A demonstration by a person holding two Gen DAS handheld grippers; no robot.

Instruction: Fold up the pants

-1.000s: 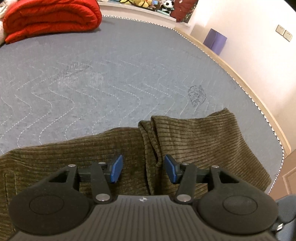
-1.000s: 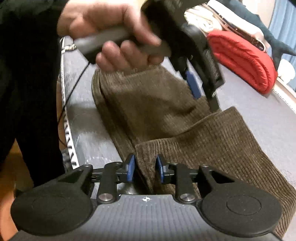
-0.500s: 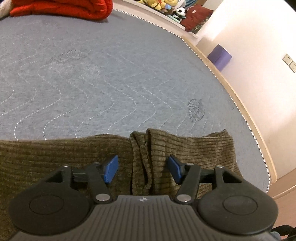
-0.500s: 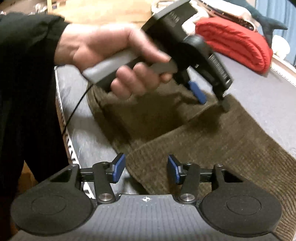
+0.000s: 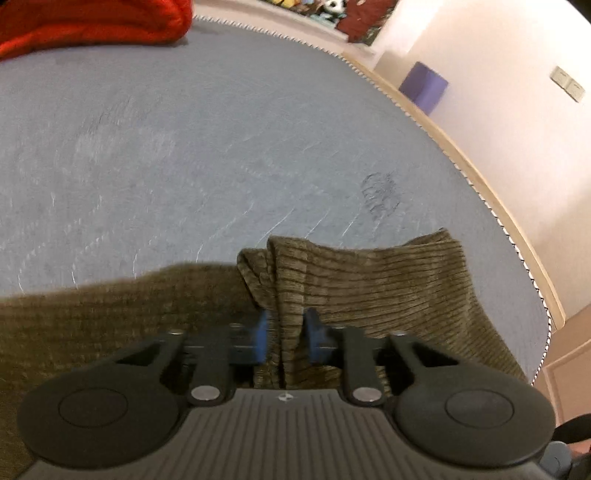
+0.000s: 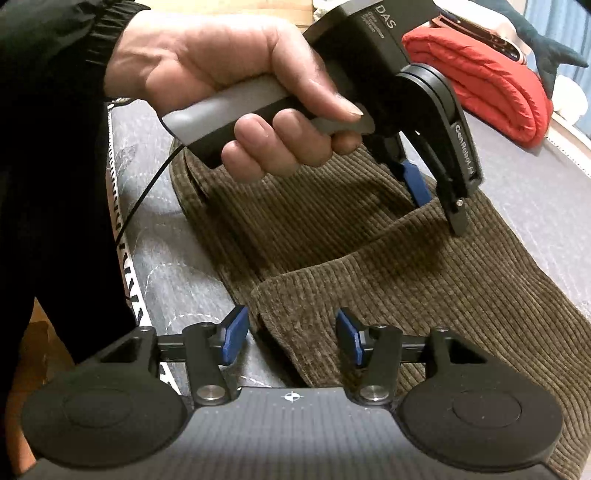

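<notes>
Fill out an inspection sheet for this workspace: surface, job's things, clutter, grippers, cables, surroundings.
Surface: grey quilted mattress, one dark smudge.
Job's things: olive corduroy pants, partly folded near the mattress edge.
Clutter: red quilt folded at the far end.
Grippers: left gripper closing on a raised pants fold; right gripper open, pants edge between its jaws, unpinched.
Cables: black cable trailing from the left gripper's handle.
Surroundings: purple box, wall switches, plush toys.

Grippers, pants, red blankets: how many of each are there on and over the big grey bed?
Grippers: 2, the left gripper closing on a ridge of cloth and the right gripper
Pants: 1, the brown corduroy pants
Red blankets: 1, the red blanket
Total: 4
</notes>
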